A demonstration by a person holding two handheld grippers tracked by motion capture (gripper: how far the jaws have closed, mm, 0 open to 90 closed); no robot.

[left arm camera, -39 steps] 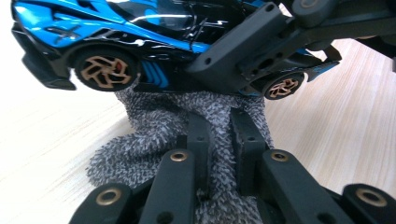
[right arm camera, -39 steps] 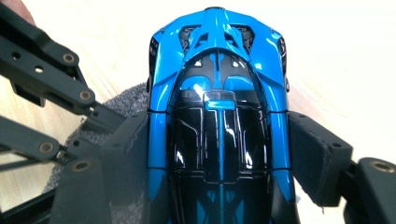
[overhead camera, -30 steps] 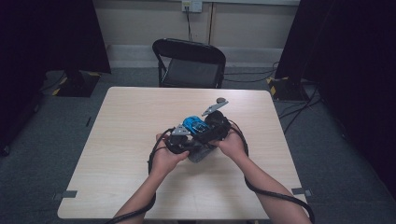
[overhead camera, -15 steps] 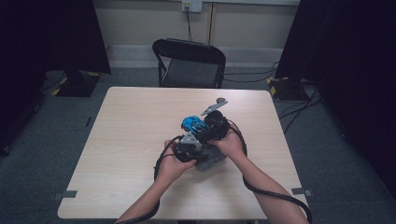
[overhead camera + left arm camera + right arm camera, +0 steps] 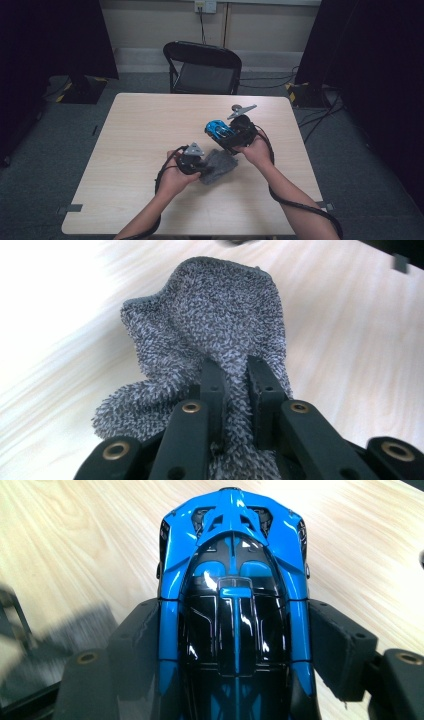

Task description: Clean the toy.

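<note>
**Cloth in one hand-held gripper, toy car in the other**

While both hands work near the middle of the worktop [image 5: 135, 150], the left hand-held gripper [image 5: 200, 167] is clamped on a grey cloth [image 5: 218, 166]. In the left gripper view its two black jaws stand close together with a fold of the cloth [image 5: 210, 325] pinched between them, and the rest of the cloth bunches up ahead of the jaws over the pale wood. In the high view the cloth lies just right of that gripper, a little toward the near edge, and its far end reaches almost to the right hand [image 5: 257, 150].

The right hand-held gripper [image 5: 231, 136] is clamped on a blue and black toy car [image 5: 219, 130]. In the right gripper view the jaws press against the two sides of the car [image 5: 235, 595], whose glossy roof runs straight away from the camera. In the high view the car sits beyond the cloth, nearer the far right corner of the worktop than the cloth is. Whether the car's wheels touch the worktop I cannot tell.

A black folding chair [image 5: 202, 67] stands behind the far edge.
</note>
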